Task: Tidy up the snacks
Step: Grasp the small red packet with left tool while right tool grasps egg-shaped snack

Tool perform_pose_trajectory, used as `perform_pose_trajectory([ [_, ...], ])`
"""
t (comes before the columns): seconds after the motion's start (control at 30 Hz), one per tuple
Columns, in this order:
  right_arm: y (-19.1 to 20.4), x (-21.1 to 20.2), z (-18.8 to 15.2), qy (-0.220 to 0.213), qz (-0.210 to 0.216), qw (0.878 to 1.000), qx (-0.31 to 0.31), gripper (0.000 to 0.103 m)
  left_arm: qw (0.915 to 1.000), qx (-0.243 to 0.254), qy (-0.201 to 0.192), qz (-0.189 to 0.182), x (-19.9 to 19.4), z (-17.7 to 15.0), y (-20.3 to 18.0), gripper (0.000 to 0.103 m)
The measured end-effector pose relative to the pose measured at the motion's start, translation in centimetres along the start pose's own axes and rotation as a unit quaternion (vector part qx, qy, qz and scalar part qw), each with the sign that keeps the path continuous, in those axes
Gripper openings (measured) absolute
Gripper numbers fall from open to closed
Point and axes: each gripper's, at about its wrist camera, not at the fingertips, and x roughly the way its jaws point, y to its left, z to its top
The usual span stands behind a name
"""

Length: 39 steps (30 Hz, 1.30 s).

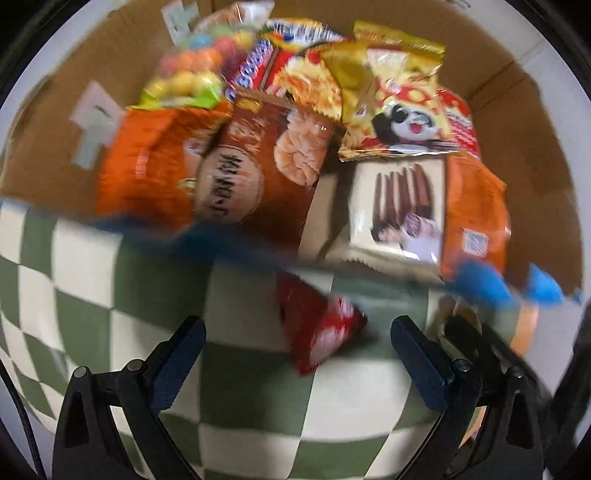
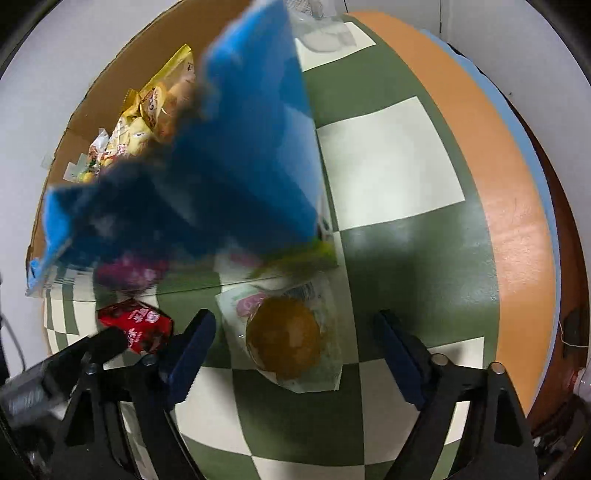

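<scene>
A cardboard box (image 1: 44, 147) with a blue front wall (image 1: 229, 247) holds several snack bags, among them a chocolate-stick pack (image 1: 399, 206) and a panda bag (image 1: 402, 118). In front of it a small red packet (image 1: 325, 328) lies on the checked cloth. My left gripper (image 1: 297, 324) hangs open over that packet, its pads clear of it. In the right wrist view a brown bun in a clear wrapper (image 2: 284, 339) lies between the open fingers of my right gripper (image 2: 295, 317), with gaps on both sides. The red packet (image 2: 136, 325) shows at the left there.
The green and cream checked cloth (image 2: 388, 158) covers the table, with an orange band (image 2: 517, 192) along its far right edge. The blue box wall (image 2: 243, 140) rises close above the bun. Clear plastic (image 2: 325, 33) lies at the top. Both views are motion-blurred.
</scene>
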Motion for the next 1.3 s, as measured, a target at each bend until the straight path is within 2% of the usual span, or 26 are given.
perform_pose_trajectory([
  [0.03, -0.1, 0.0, -0.1, -0.001, -0.003, 1.0, -0.002, 0.066, 1.0, -0.001, -0.002, -0.001, 0.3, 0.1, -0.1, 0.096],
  [0.07, -0.2, -0.1, -0.3, 0.0, -0.001, 1.0, -0.006, 0.057, 1.0, -0.001, -0.004, 0.002, 0.6, 0.2, -0.3, 0.08],
  [0.1, -0.2, -0.2, -0.4, 0.001, 0.001, 1.0, -0.007, 0.052, 1.0, 0.004, -0.003, 0.007, 0.9, 0.0, -0.5, 0.062],
  [0.2, -0.6, -0.3, -0.9, 0.004, 0.006, 1.0, -0.011, 0.052, 0.9996, 0.025, 0.001, 0.016, 1.4, -0.9, -0.9, 0.049],
  [0.27, -0.7, -0.4, -1.6, 0.01, 0.01, 1.0, -0.015, 0.052, 0.9989, 0.04, -0.003, 0.024, 1.3, -1.9, -1.1, 0.048],
  [0.43, -1.0, -1.1, -4.5, 0.029, 0.025, 0.999, -0.027, 0.052, 0.9959, 0.084, 0.014, 0.03, 1.2, -5.0, -1.0, 0.045],
  [0.57, -0.4, -1.9, -7.9, 0.055, 0.034, 0.997, -0.041, 0.051, 0.9922, 0.113, 0.046, 0.023, 1.0, -8.9, 0.4, 0.046],
  [0.73, 0.4, -1.9, -12.4, 0.089, 0.037, 0.994, -0.052, 0.051, 0.9894, 0.107, 0.098, 0.0, 1.3, -13.2, 3.3, 0.046],
  [0.83, 1.0, -1.3, -14.1, 0.096, 0.031, 0.993, -0.054, 0.052, 0.9902, 0.079, 0.112, -0.025, 2.5, -13.6, 4.4, 0.048],
  [0.9, 1.2, -0.9, -14.6, 0.101, 0.026, 0.993, -0.05, 0.052, 0.99, 0.059, 0.119, -0.047, 3.0, -13.4, 4.9, 0.054],
  [1.03, 1.4, -0.4, -14.4, 0.115, 0.025, 0.992, -0.042, 0.058, 0.9896, 0.046, 0.123, -0.058, 3.5, -13.5, 5.0, 0.058],
  [1.07, 1.5, -0.3, -14.4, 0.117, 0.026, 0.992, -0.041, 0.061, 0.9897, 0.046, 0.123, -0.057, 3.5, -13.6, 4.9, 0.058],
  [1.1, 2.4, 0.3, -14.5, 0.118, 0.023, 0.992, -0.044, 0.062, 0.9898, 0.046, 0.123, -0.056, 3.5, -12.7, 6.2, 0.058],
  [1.23, 3.2, 1.0, -15.1, 0.118, 0.008, 0.992, -0.054, 0.062, 0.9915, 0.045, 0.115, -0.041, 3.6, -11.8, 5.8, 0.057],
  [1.3, 3.7, 1.3, -15.4, 0.111, 0.0, 0.992, -0.062, 0.062, 0.9924, 0.053, 0.108, -0.026, 3.4, -12.4, 5.0, 0.049],
])
